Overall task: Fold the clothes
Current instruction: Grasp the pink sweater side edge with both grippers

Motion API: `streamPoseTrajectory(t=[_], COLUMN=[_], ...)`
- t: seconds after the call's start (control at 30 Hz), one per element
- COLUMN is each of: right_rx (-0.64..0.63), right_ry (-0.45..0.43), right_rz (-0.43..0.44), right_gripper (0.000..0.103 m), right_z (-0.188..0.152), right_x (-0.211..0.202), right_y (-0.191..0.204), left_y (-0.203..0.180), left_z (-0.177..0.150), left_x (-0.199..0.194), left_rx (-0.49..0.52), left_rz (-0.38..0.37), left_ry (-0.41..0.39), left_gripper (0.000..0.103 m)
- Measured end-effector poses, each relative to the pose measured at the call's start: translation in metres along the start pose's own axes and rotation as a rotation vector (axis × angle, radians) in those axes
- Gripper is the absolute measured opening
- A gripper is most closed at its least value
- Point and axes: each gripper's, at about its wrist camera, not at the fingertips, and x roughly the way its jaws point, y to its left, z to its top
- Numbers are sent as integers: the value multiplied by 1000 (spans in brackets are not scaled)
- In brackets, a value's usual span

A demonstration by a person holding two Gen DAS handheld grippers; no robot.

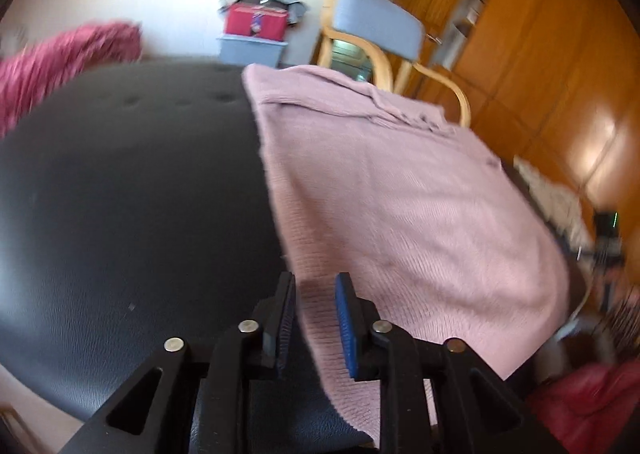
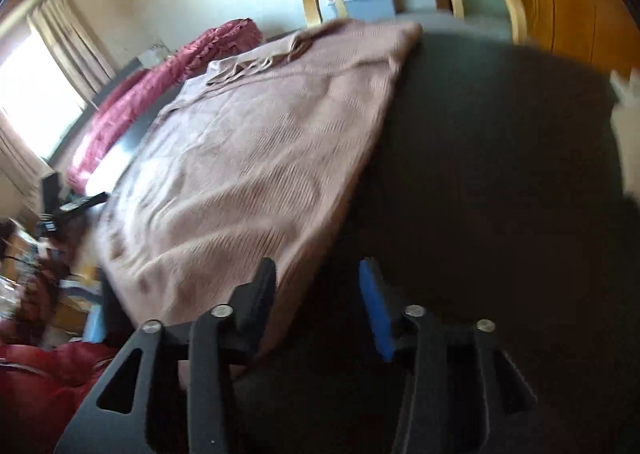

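Observation:
A pale pink knit sweater (image 1: 400, 194) lies spread flat on a black leather surface (image 1: 140, 194), its ribbed hem nearest the camera. My left gripper (image 1: 316, 294) hovers over the hem's left corner. Its jaws stand slightly apart and the cloth lies flat under and between them, not pinched. In the right wrist view the same sweater (image 2: 240, 158) covers the left half of the black surface (image 2: 480, 174). My right gripper (image 2: 318, 278) is open beside the sweater's right edge. Its left finger (image 2: 264, 286) sits over that edge, and only black leather shows between the jaws.
A dark pink ruffled cushion (image 1: 60, 58) lies at the far left edge. Beyond the surface stand a wooden chair with a grey-blue back (image 1: 376, 26), a red box on a grey bin (image 1: 256, 20) and wooden cabinets (image 1: 540, 54). Red fabric (image 2: 40, 386) lies low beside the near corner.

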Motion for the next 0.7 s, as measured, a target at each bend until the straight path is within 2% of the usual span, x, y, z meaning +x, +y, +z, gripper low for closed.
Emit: streamPoseTrajectory(t=[0.07,0.1,0.17,0.23,0.3,0.37,0.5,0.6,0.7], right_rx=[16,15,13,14,-11,-31,-21,-10,-14], right_ry=[24,22,17,21,19,17,3,-4,-10], right_rz=[48,67,118,167,163,171,243,301,315], right_gripper=[53,59,61,61,63,63,63,63,63], right_z=[-6,-8,-9,-8,-7,-6,-9,-15,-16], right_x=[5,6,10,19,24,27,32,33,35], right_y=[0,2,8,15,22,28,30,29,31], left_y=[12,15,18,18,17,11,-2,-15,-30], left_z=[2,2,-1,-3,-5,-8,-17,-25,-30], left_x=[8,10,8,8,8,7,2,-3,-2], left_rx=[-81,-111,-151,-162,-169,-139,-48,45,119], left_rz=[-47,-70,-110,-147,-182,-197,-197,-163,-127], left_ry=[49,62,51,53,55,54,55,61,58], left_gripper=[24,25,29,34,39,44,53,57,70])
